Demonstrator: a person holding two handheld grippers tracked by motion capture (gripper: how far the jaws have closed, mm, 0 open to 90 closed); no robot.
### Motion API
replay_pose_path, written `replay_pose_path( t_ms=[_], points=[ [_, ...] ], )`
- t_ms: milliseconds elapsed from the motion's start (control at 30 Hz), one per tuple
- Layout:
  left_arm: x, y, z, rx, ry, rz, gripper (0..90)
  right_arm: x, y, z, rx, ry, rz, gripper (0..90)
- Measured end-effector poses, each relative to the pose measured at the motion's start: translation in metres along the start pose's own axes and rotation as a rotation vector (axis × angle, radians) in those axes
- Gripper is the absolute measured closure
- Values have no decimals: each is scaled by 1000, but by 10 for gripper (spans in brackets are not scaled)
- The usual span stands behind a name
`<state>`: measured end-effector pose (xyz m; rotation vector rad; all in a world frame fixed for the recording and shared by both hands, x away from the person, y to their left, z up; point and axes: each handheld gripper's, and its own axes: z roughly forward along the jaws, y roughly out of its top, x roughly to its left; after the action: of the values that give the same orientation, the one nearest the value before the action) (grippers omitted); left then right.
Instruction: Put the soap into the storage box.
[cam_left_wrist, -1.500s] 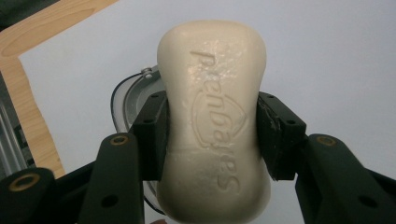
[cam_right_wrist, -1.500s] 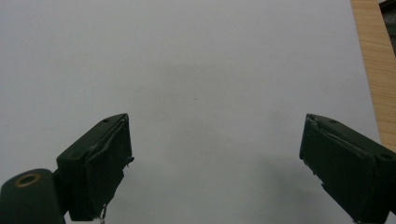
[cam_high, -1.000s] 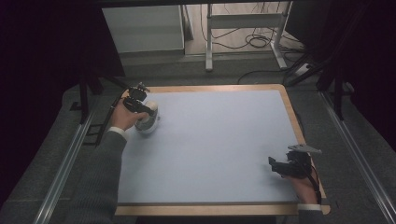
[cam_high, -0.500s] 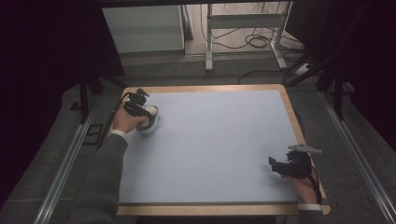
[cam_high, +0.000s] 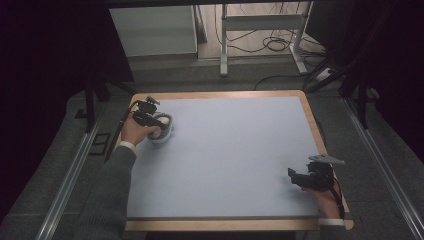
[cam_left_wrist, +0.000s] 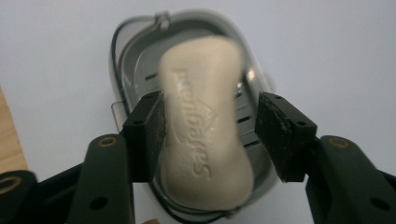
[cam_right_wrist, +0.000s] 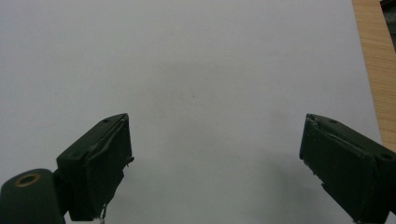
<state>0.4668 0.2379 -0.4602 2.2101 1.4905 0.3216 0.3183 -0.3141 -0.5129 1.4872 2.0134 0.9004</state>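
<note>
Overhead, at the far left corner of the pale blue counter, a person's left hand holds the left gripper over a soap dish, while the right gripper rests near the counter's near right edge, well apart from it. Seen from the left gripper view, a cream bar of soap lies lengthwise in the translucent grey soap dish, its embossed lettering facing up (the wording is too blurred to read). The left gripper straddles the bar, and its jaws have just been opening: the one at the left of that view sits against the bar's side or just beside it, while the one at the right stands clear of it with the slotted floor of the dish showing in the gap, so the bar is between the jaws but not squeezed. A strip of the counter's wooden rim shows at the left edge of that view. From the right gripper view, the right gripper has its jaws spread wide over bare counter, nothing between them, with the wooden rim along the right side
</note>
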Motion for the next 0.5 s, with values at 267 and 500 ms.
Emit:
replay_pose_path(
  t_ms=[267, 500],
  points=[
    [-9, -8, -30, -101, -1, 30, 333, 1, 0, -1, -2, 2, -2, 89],
    [-30, -37, -40, -172, -58, 98, 306, 1, 0, -1, -1, 4, -2, 89]
  ],
)
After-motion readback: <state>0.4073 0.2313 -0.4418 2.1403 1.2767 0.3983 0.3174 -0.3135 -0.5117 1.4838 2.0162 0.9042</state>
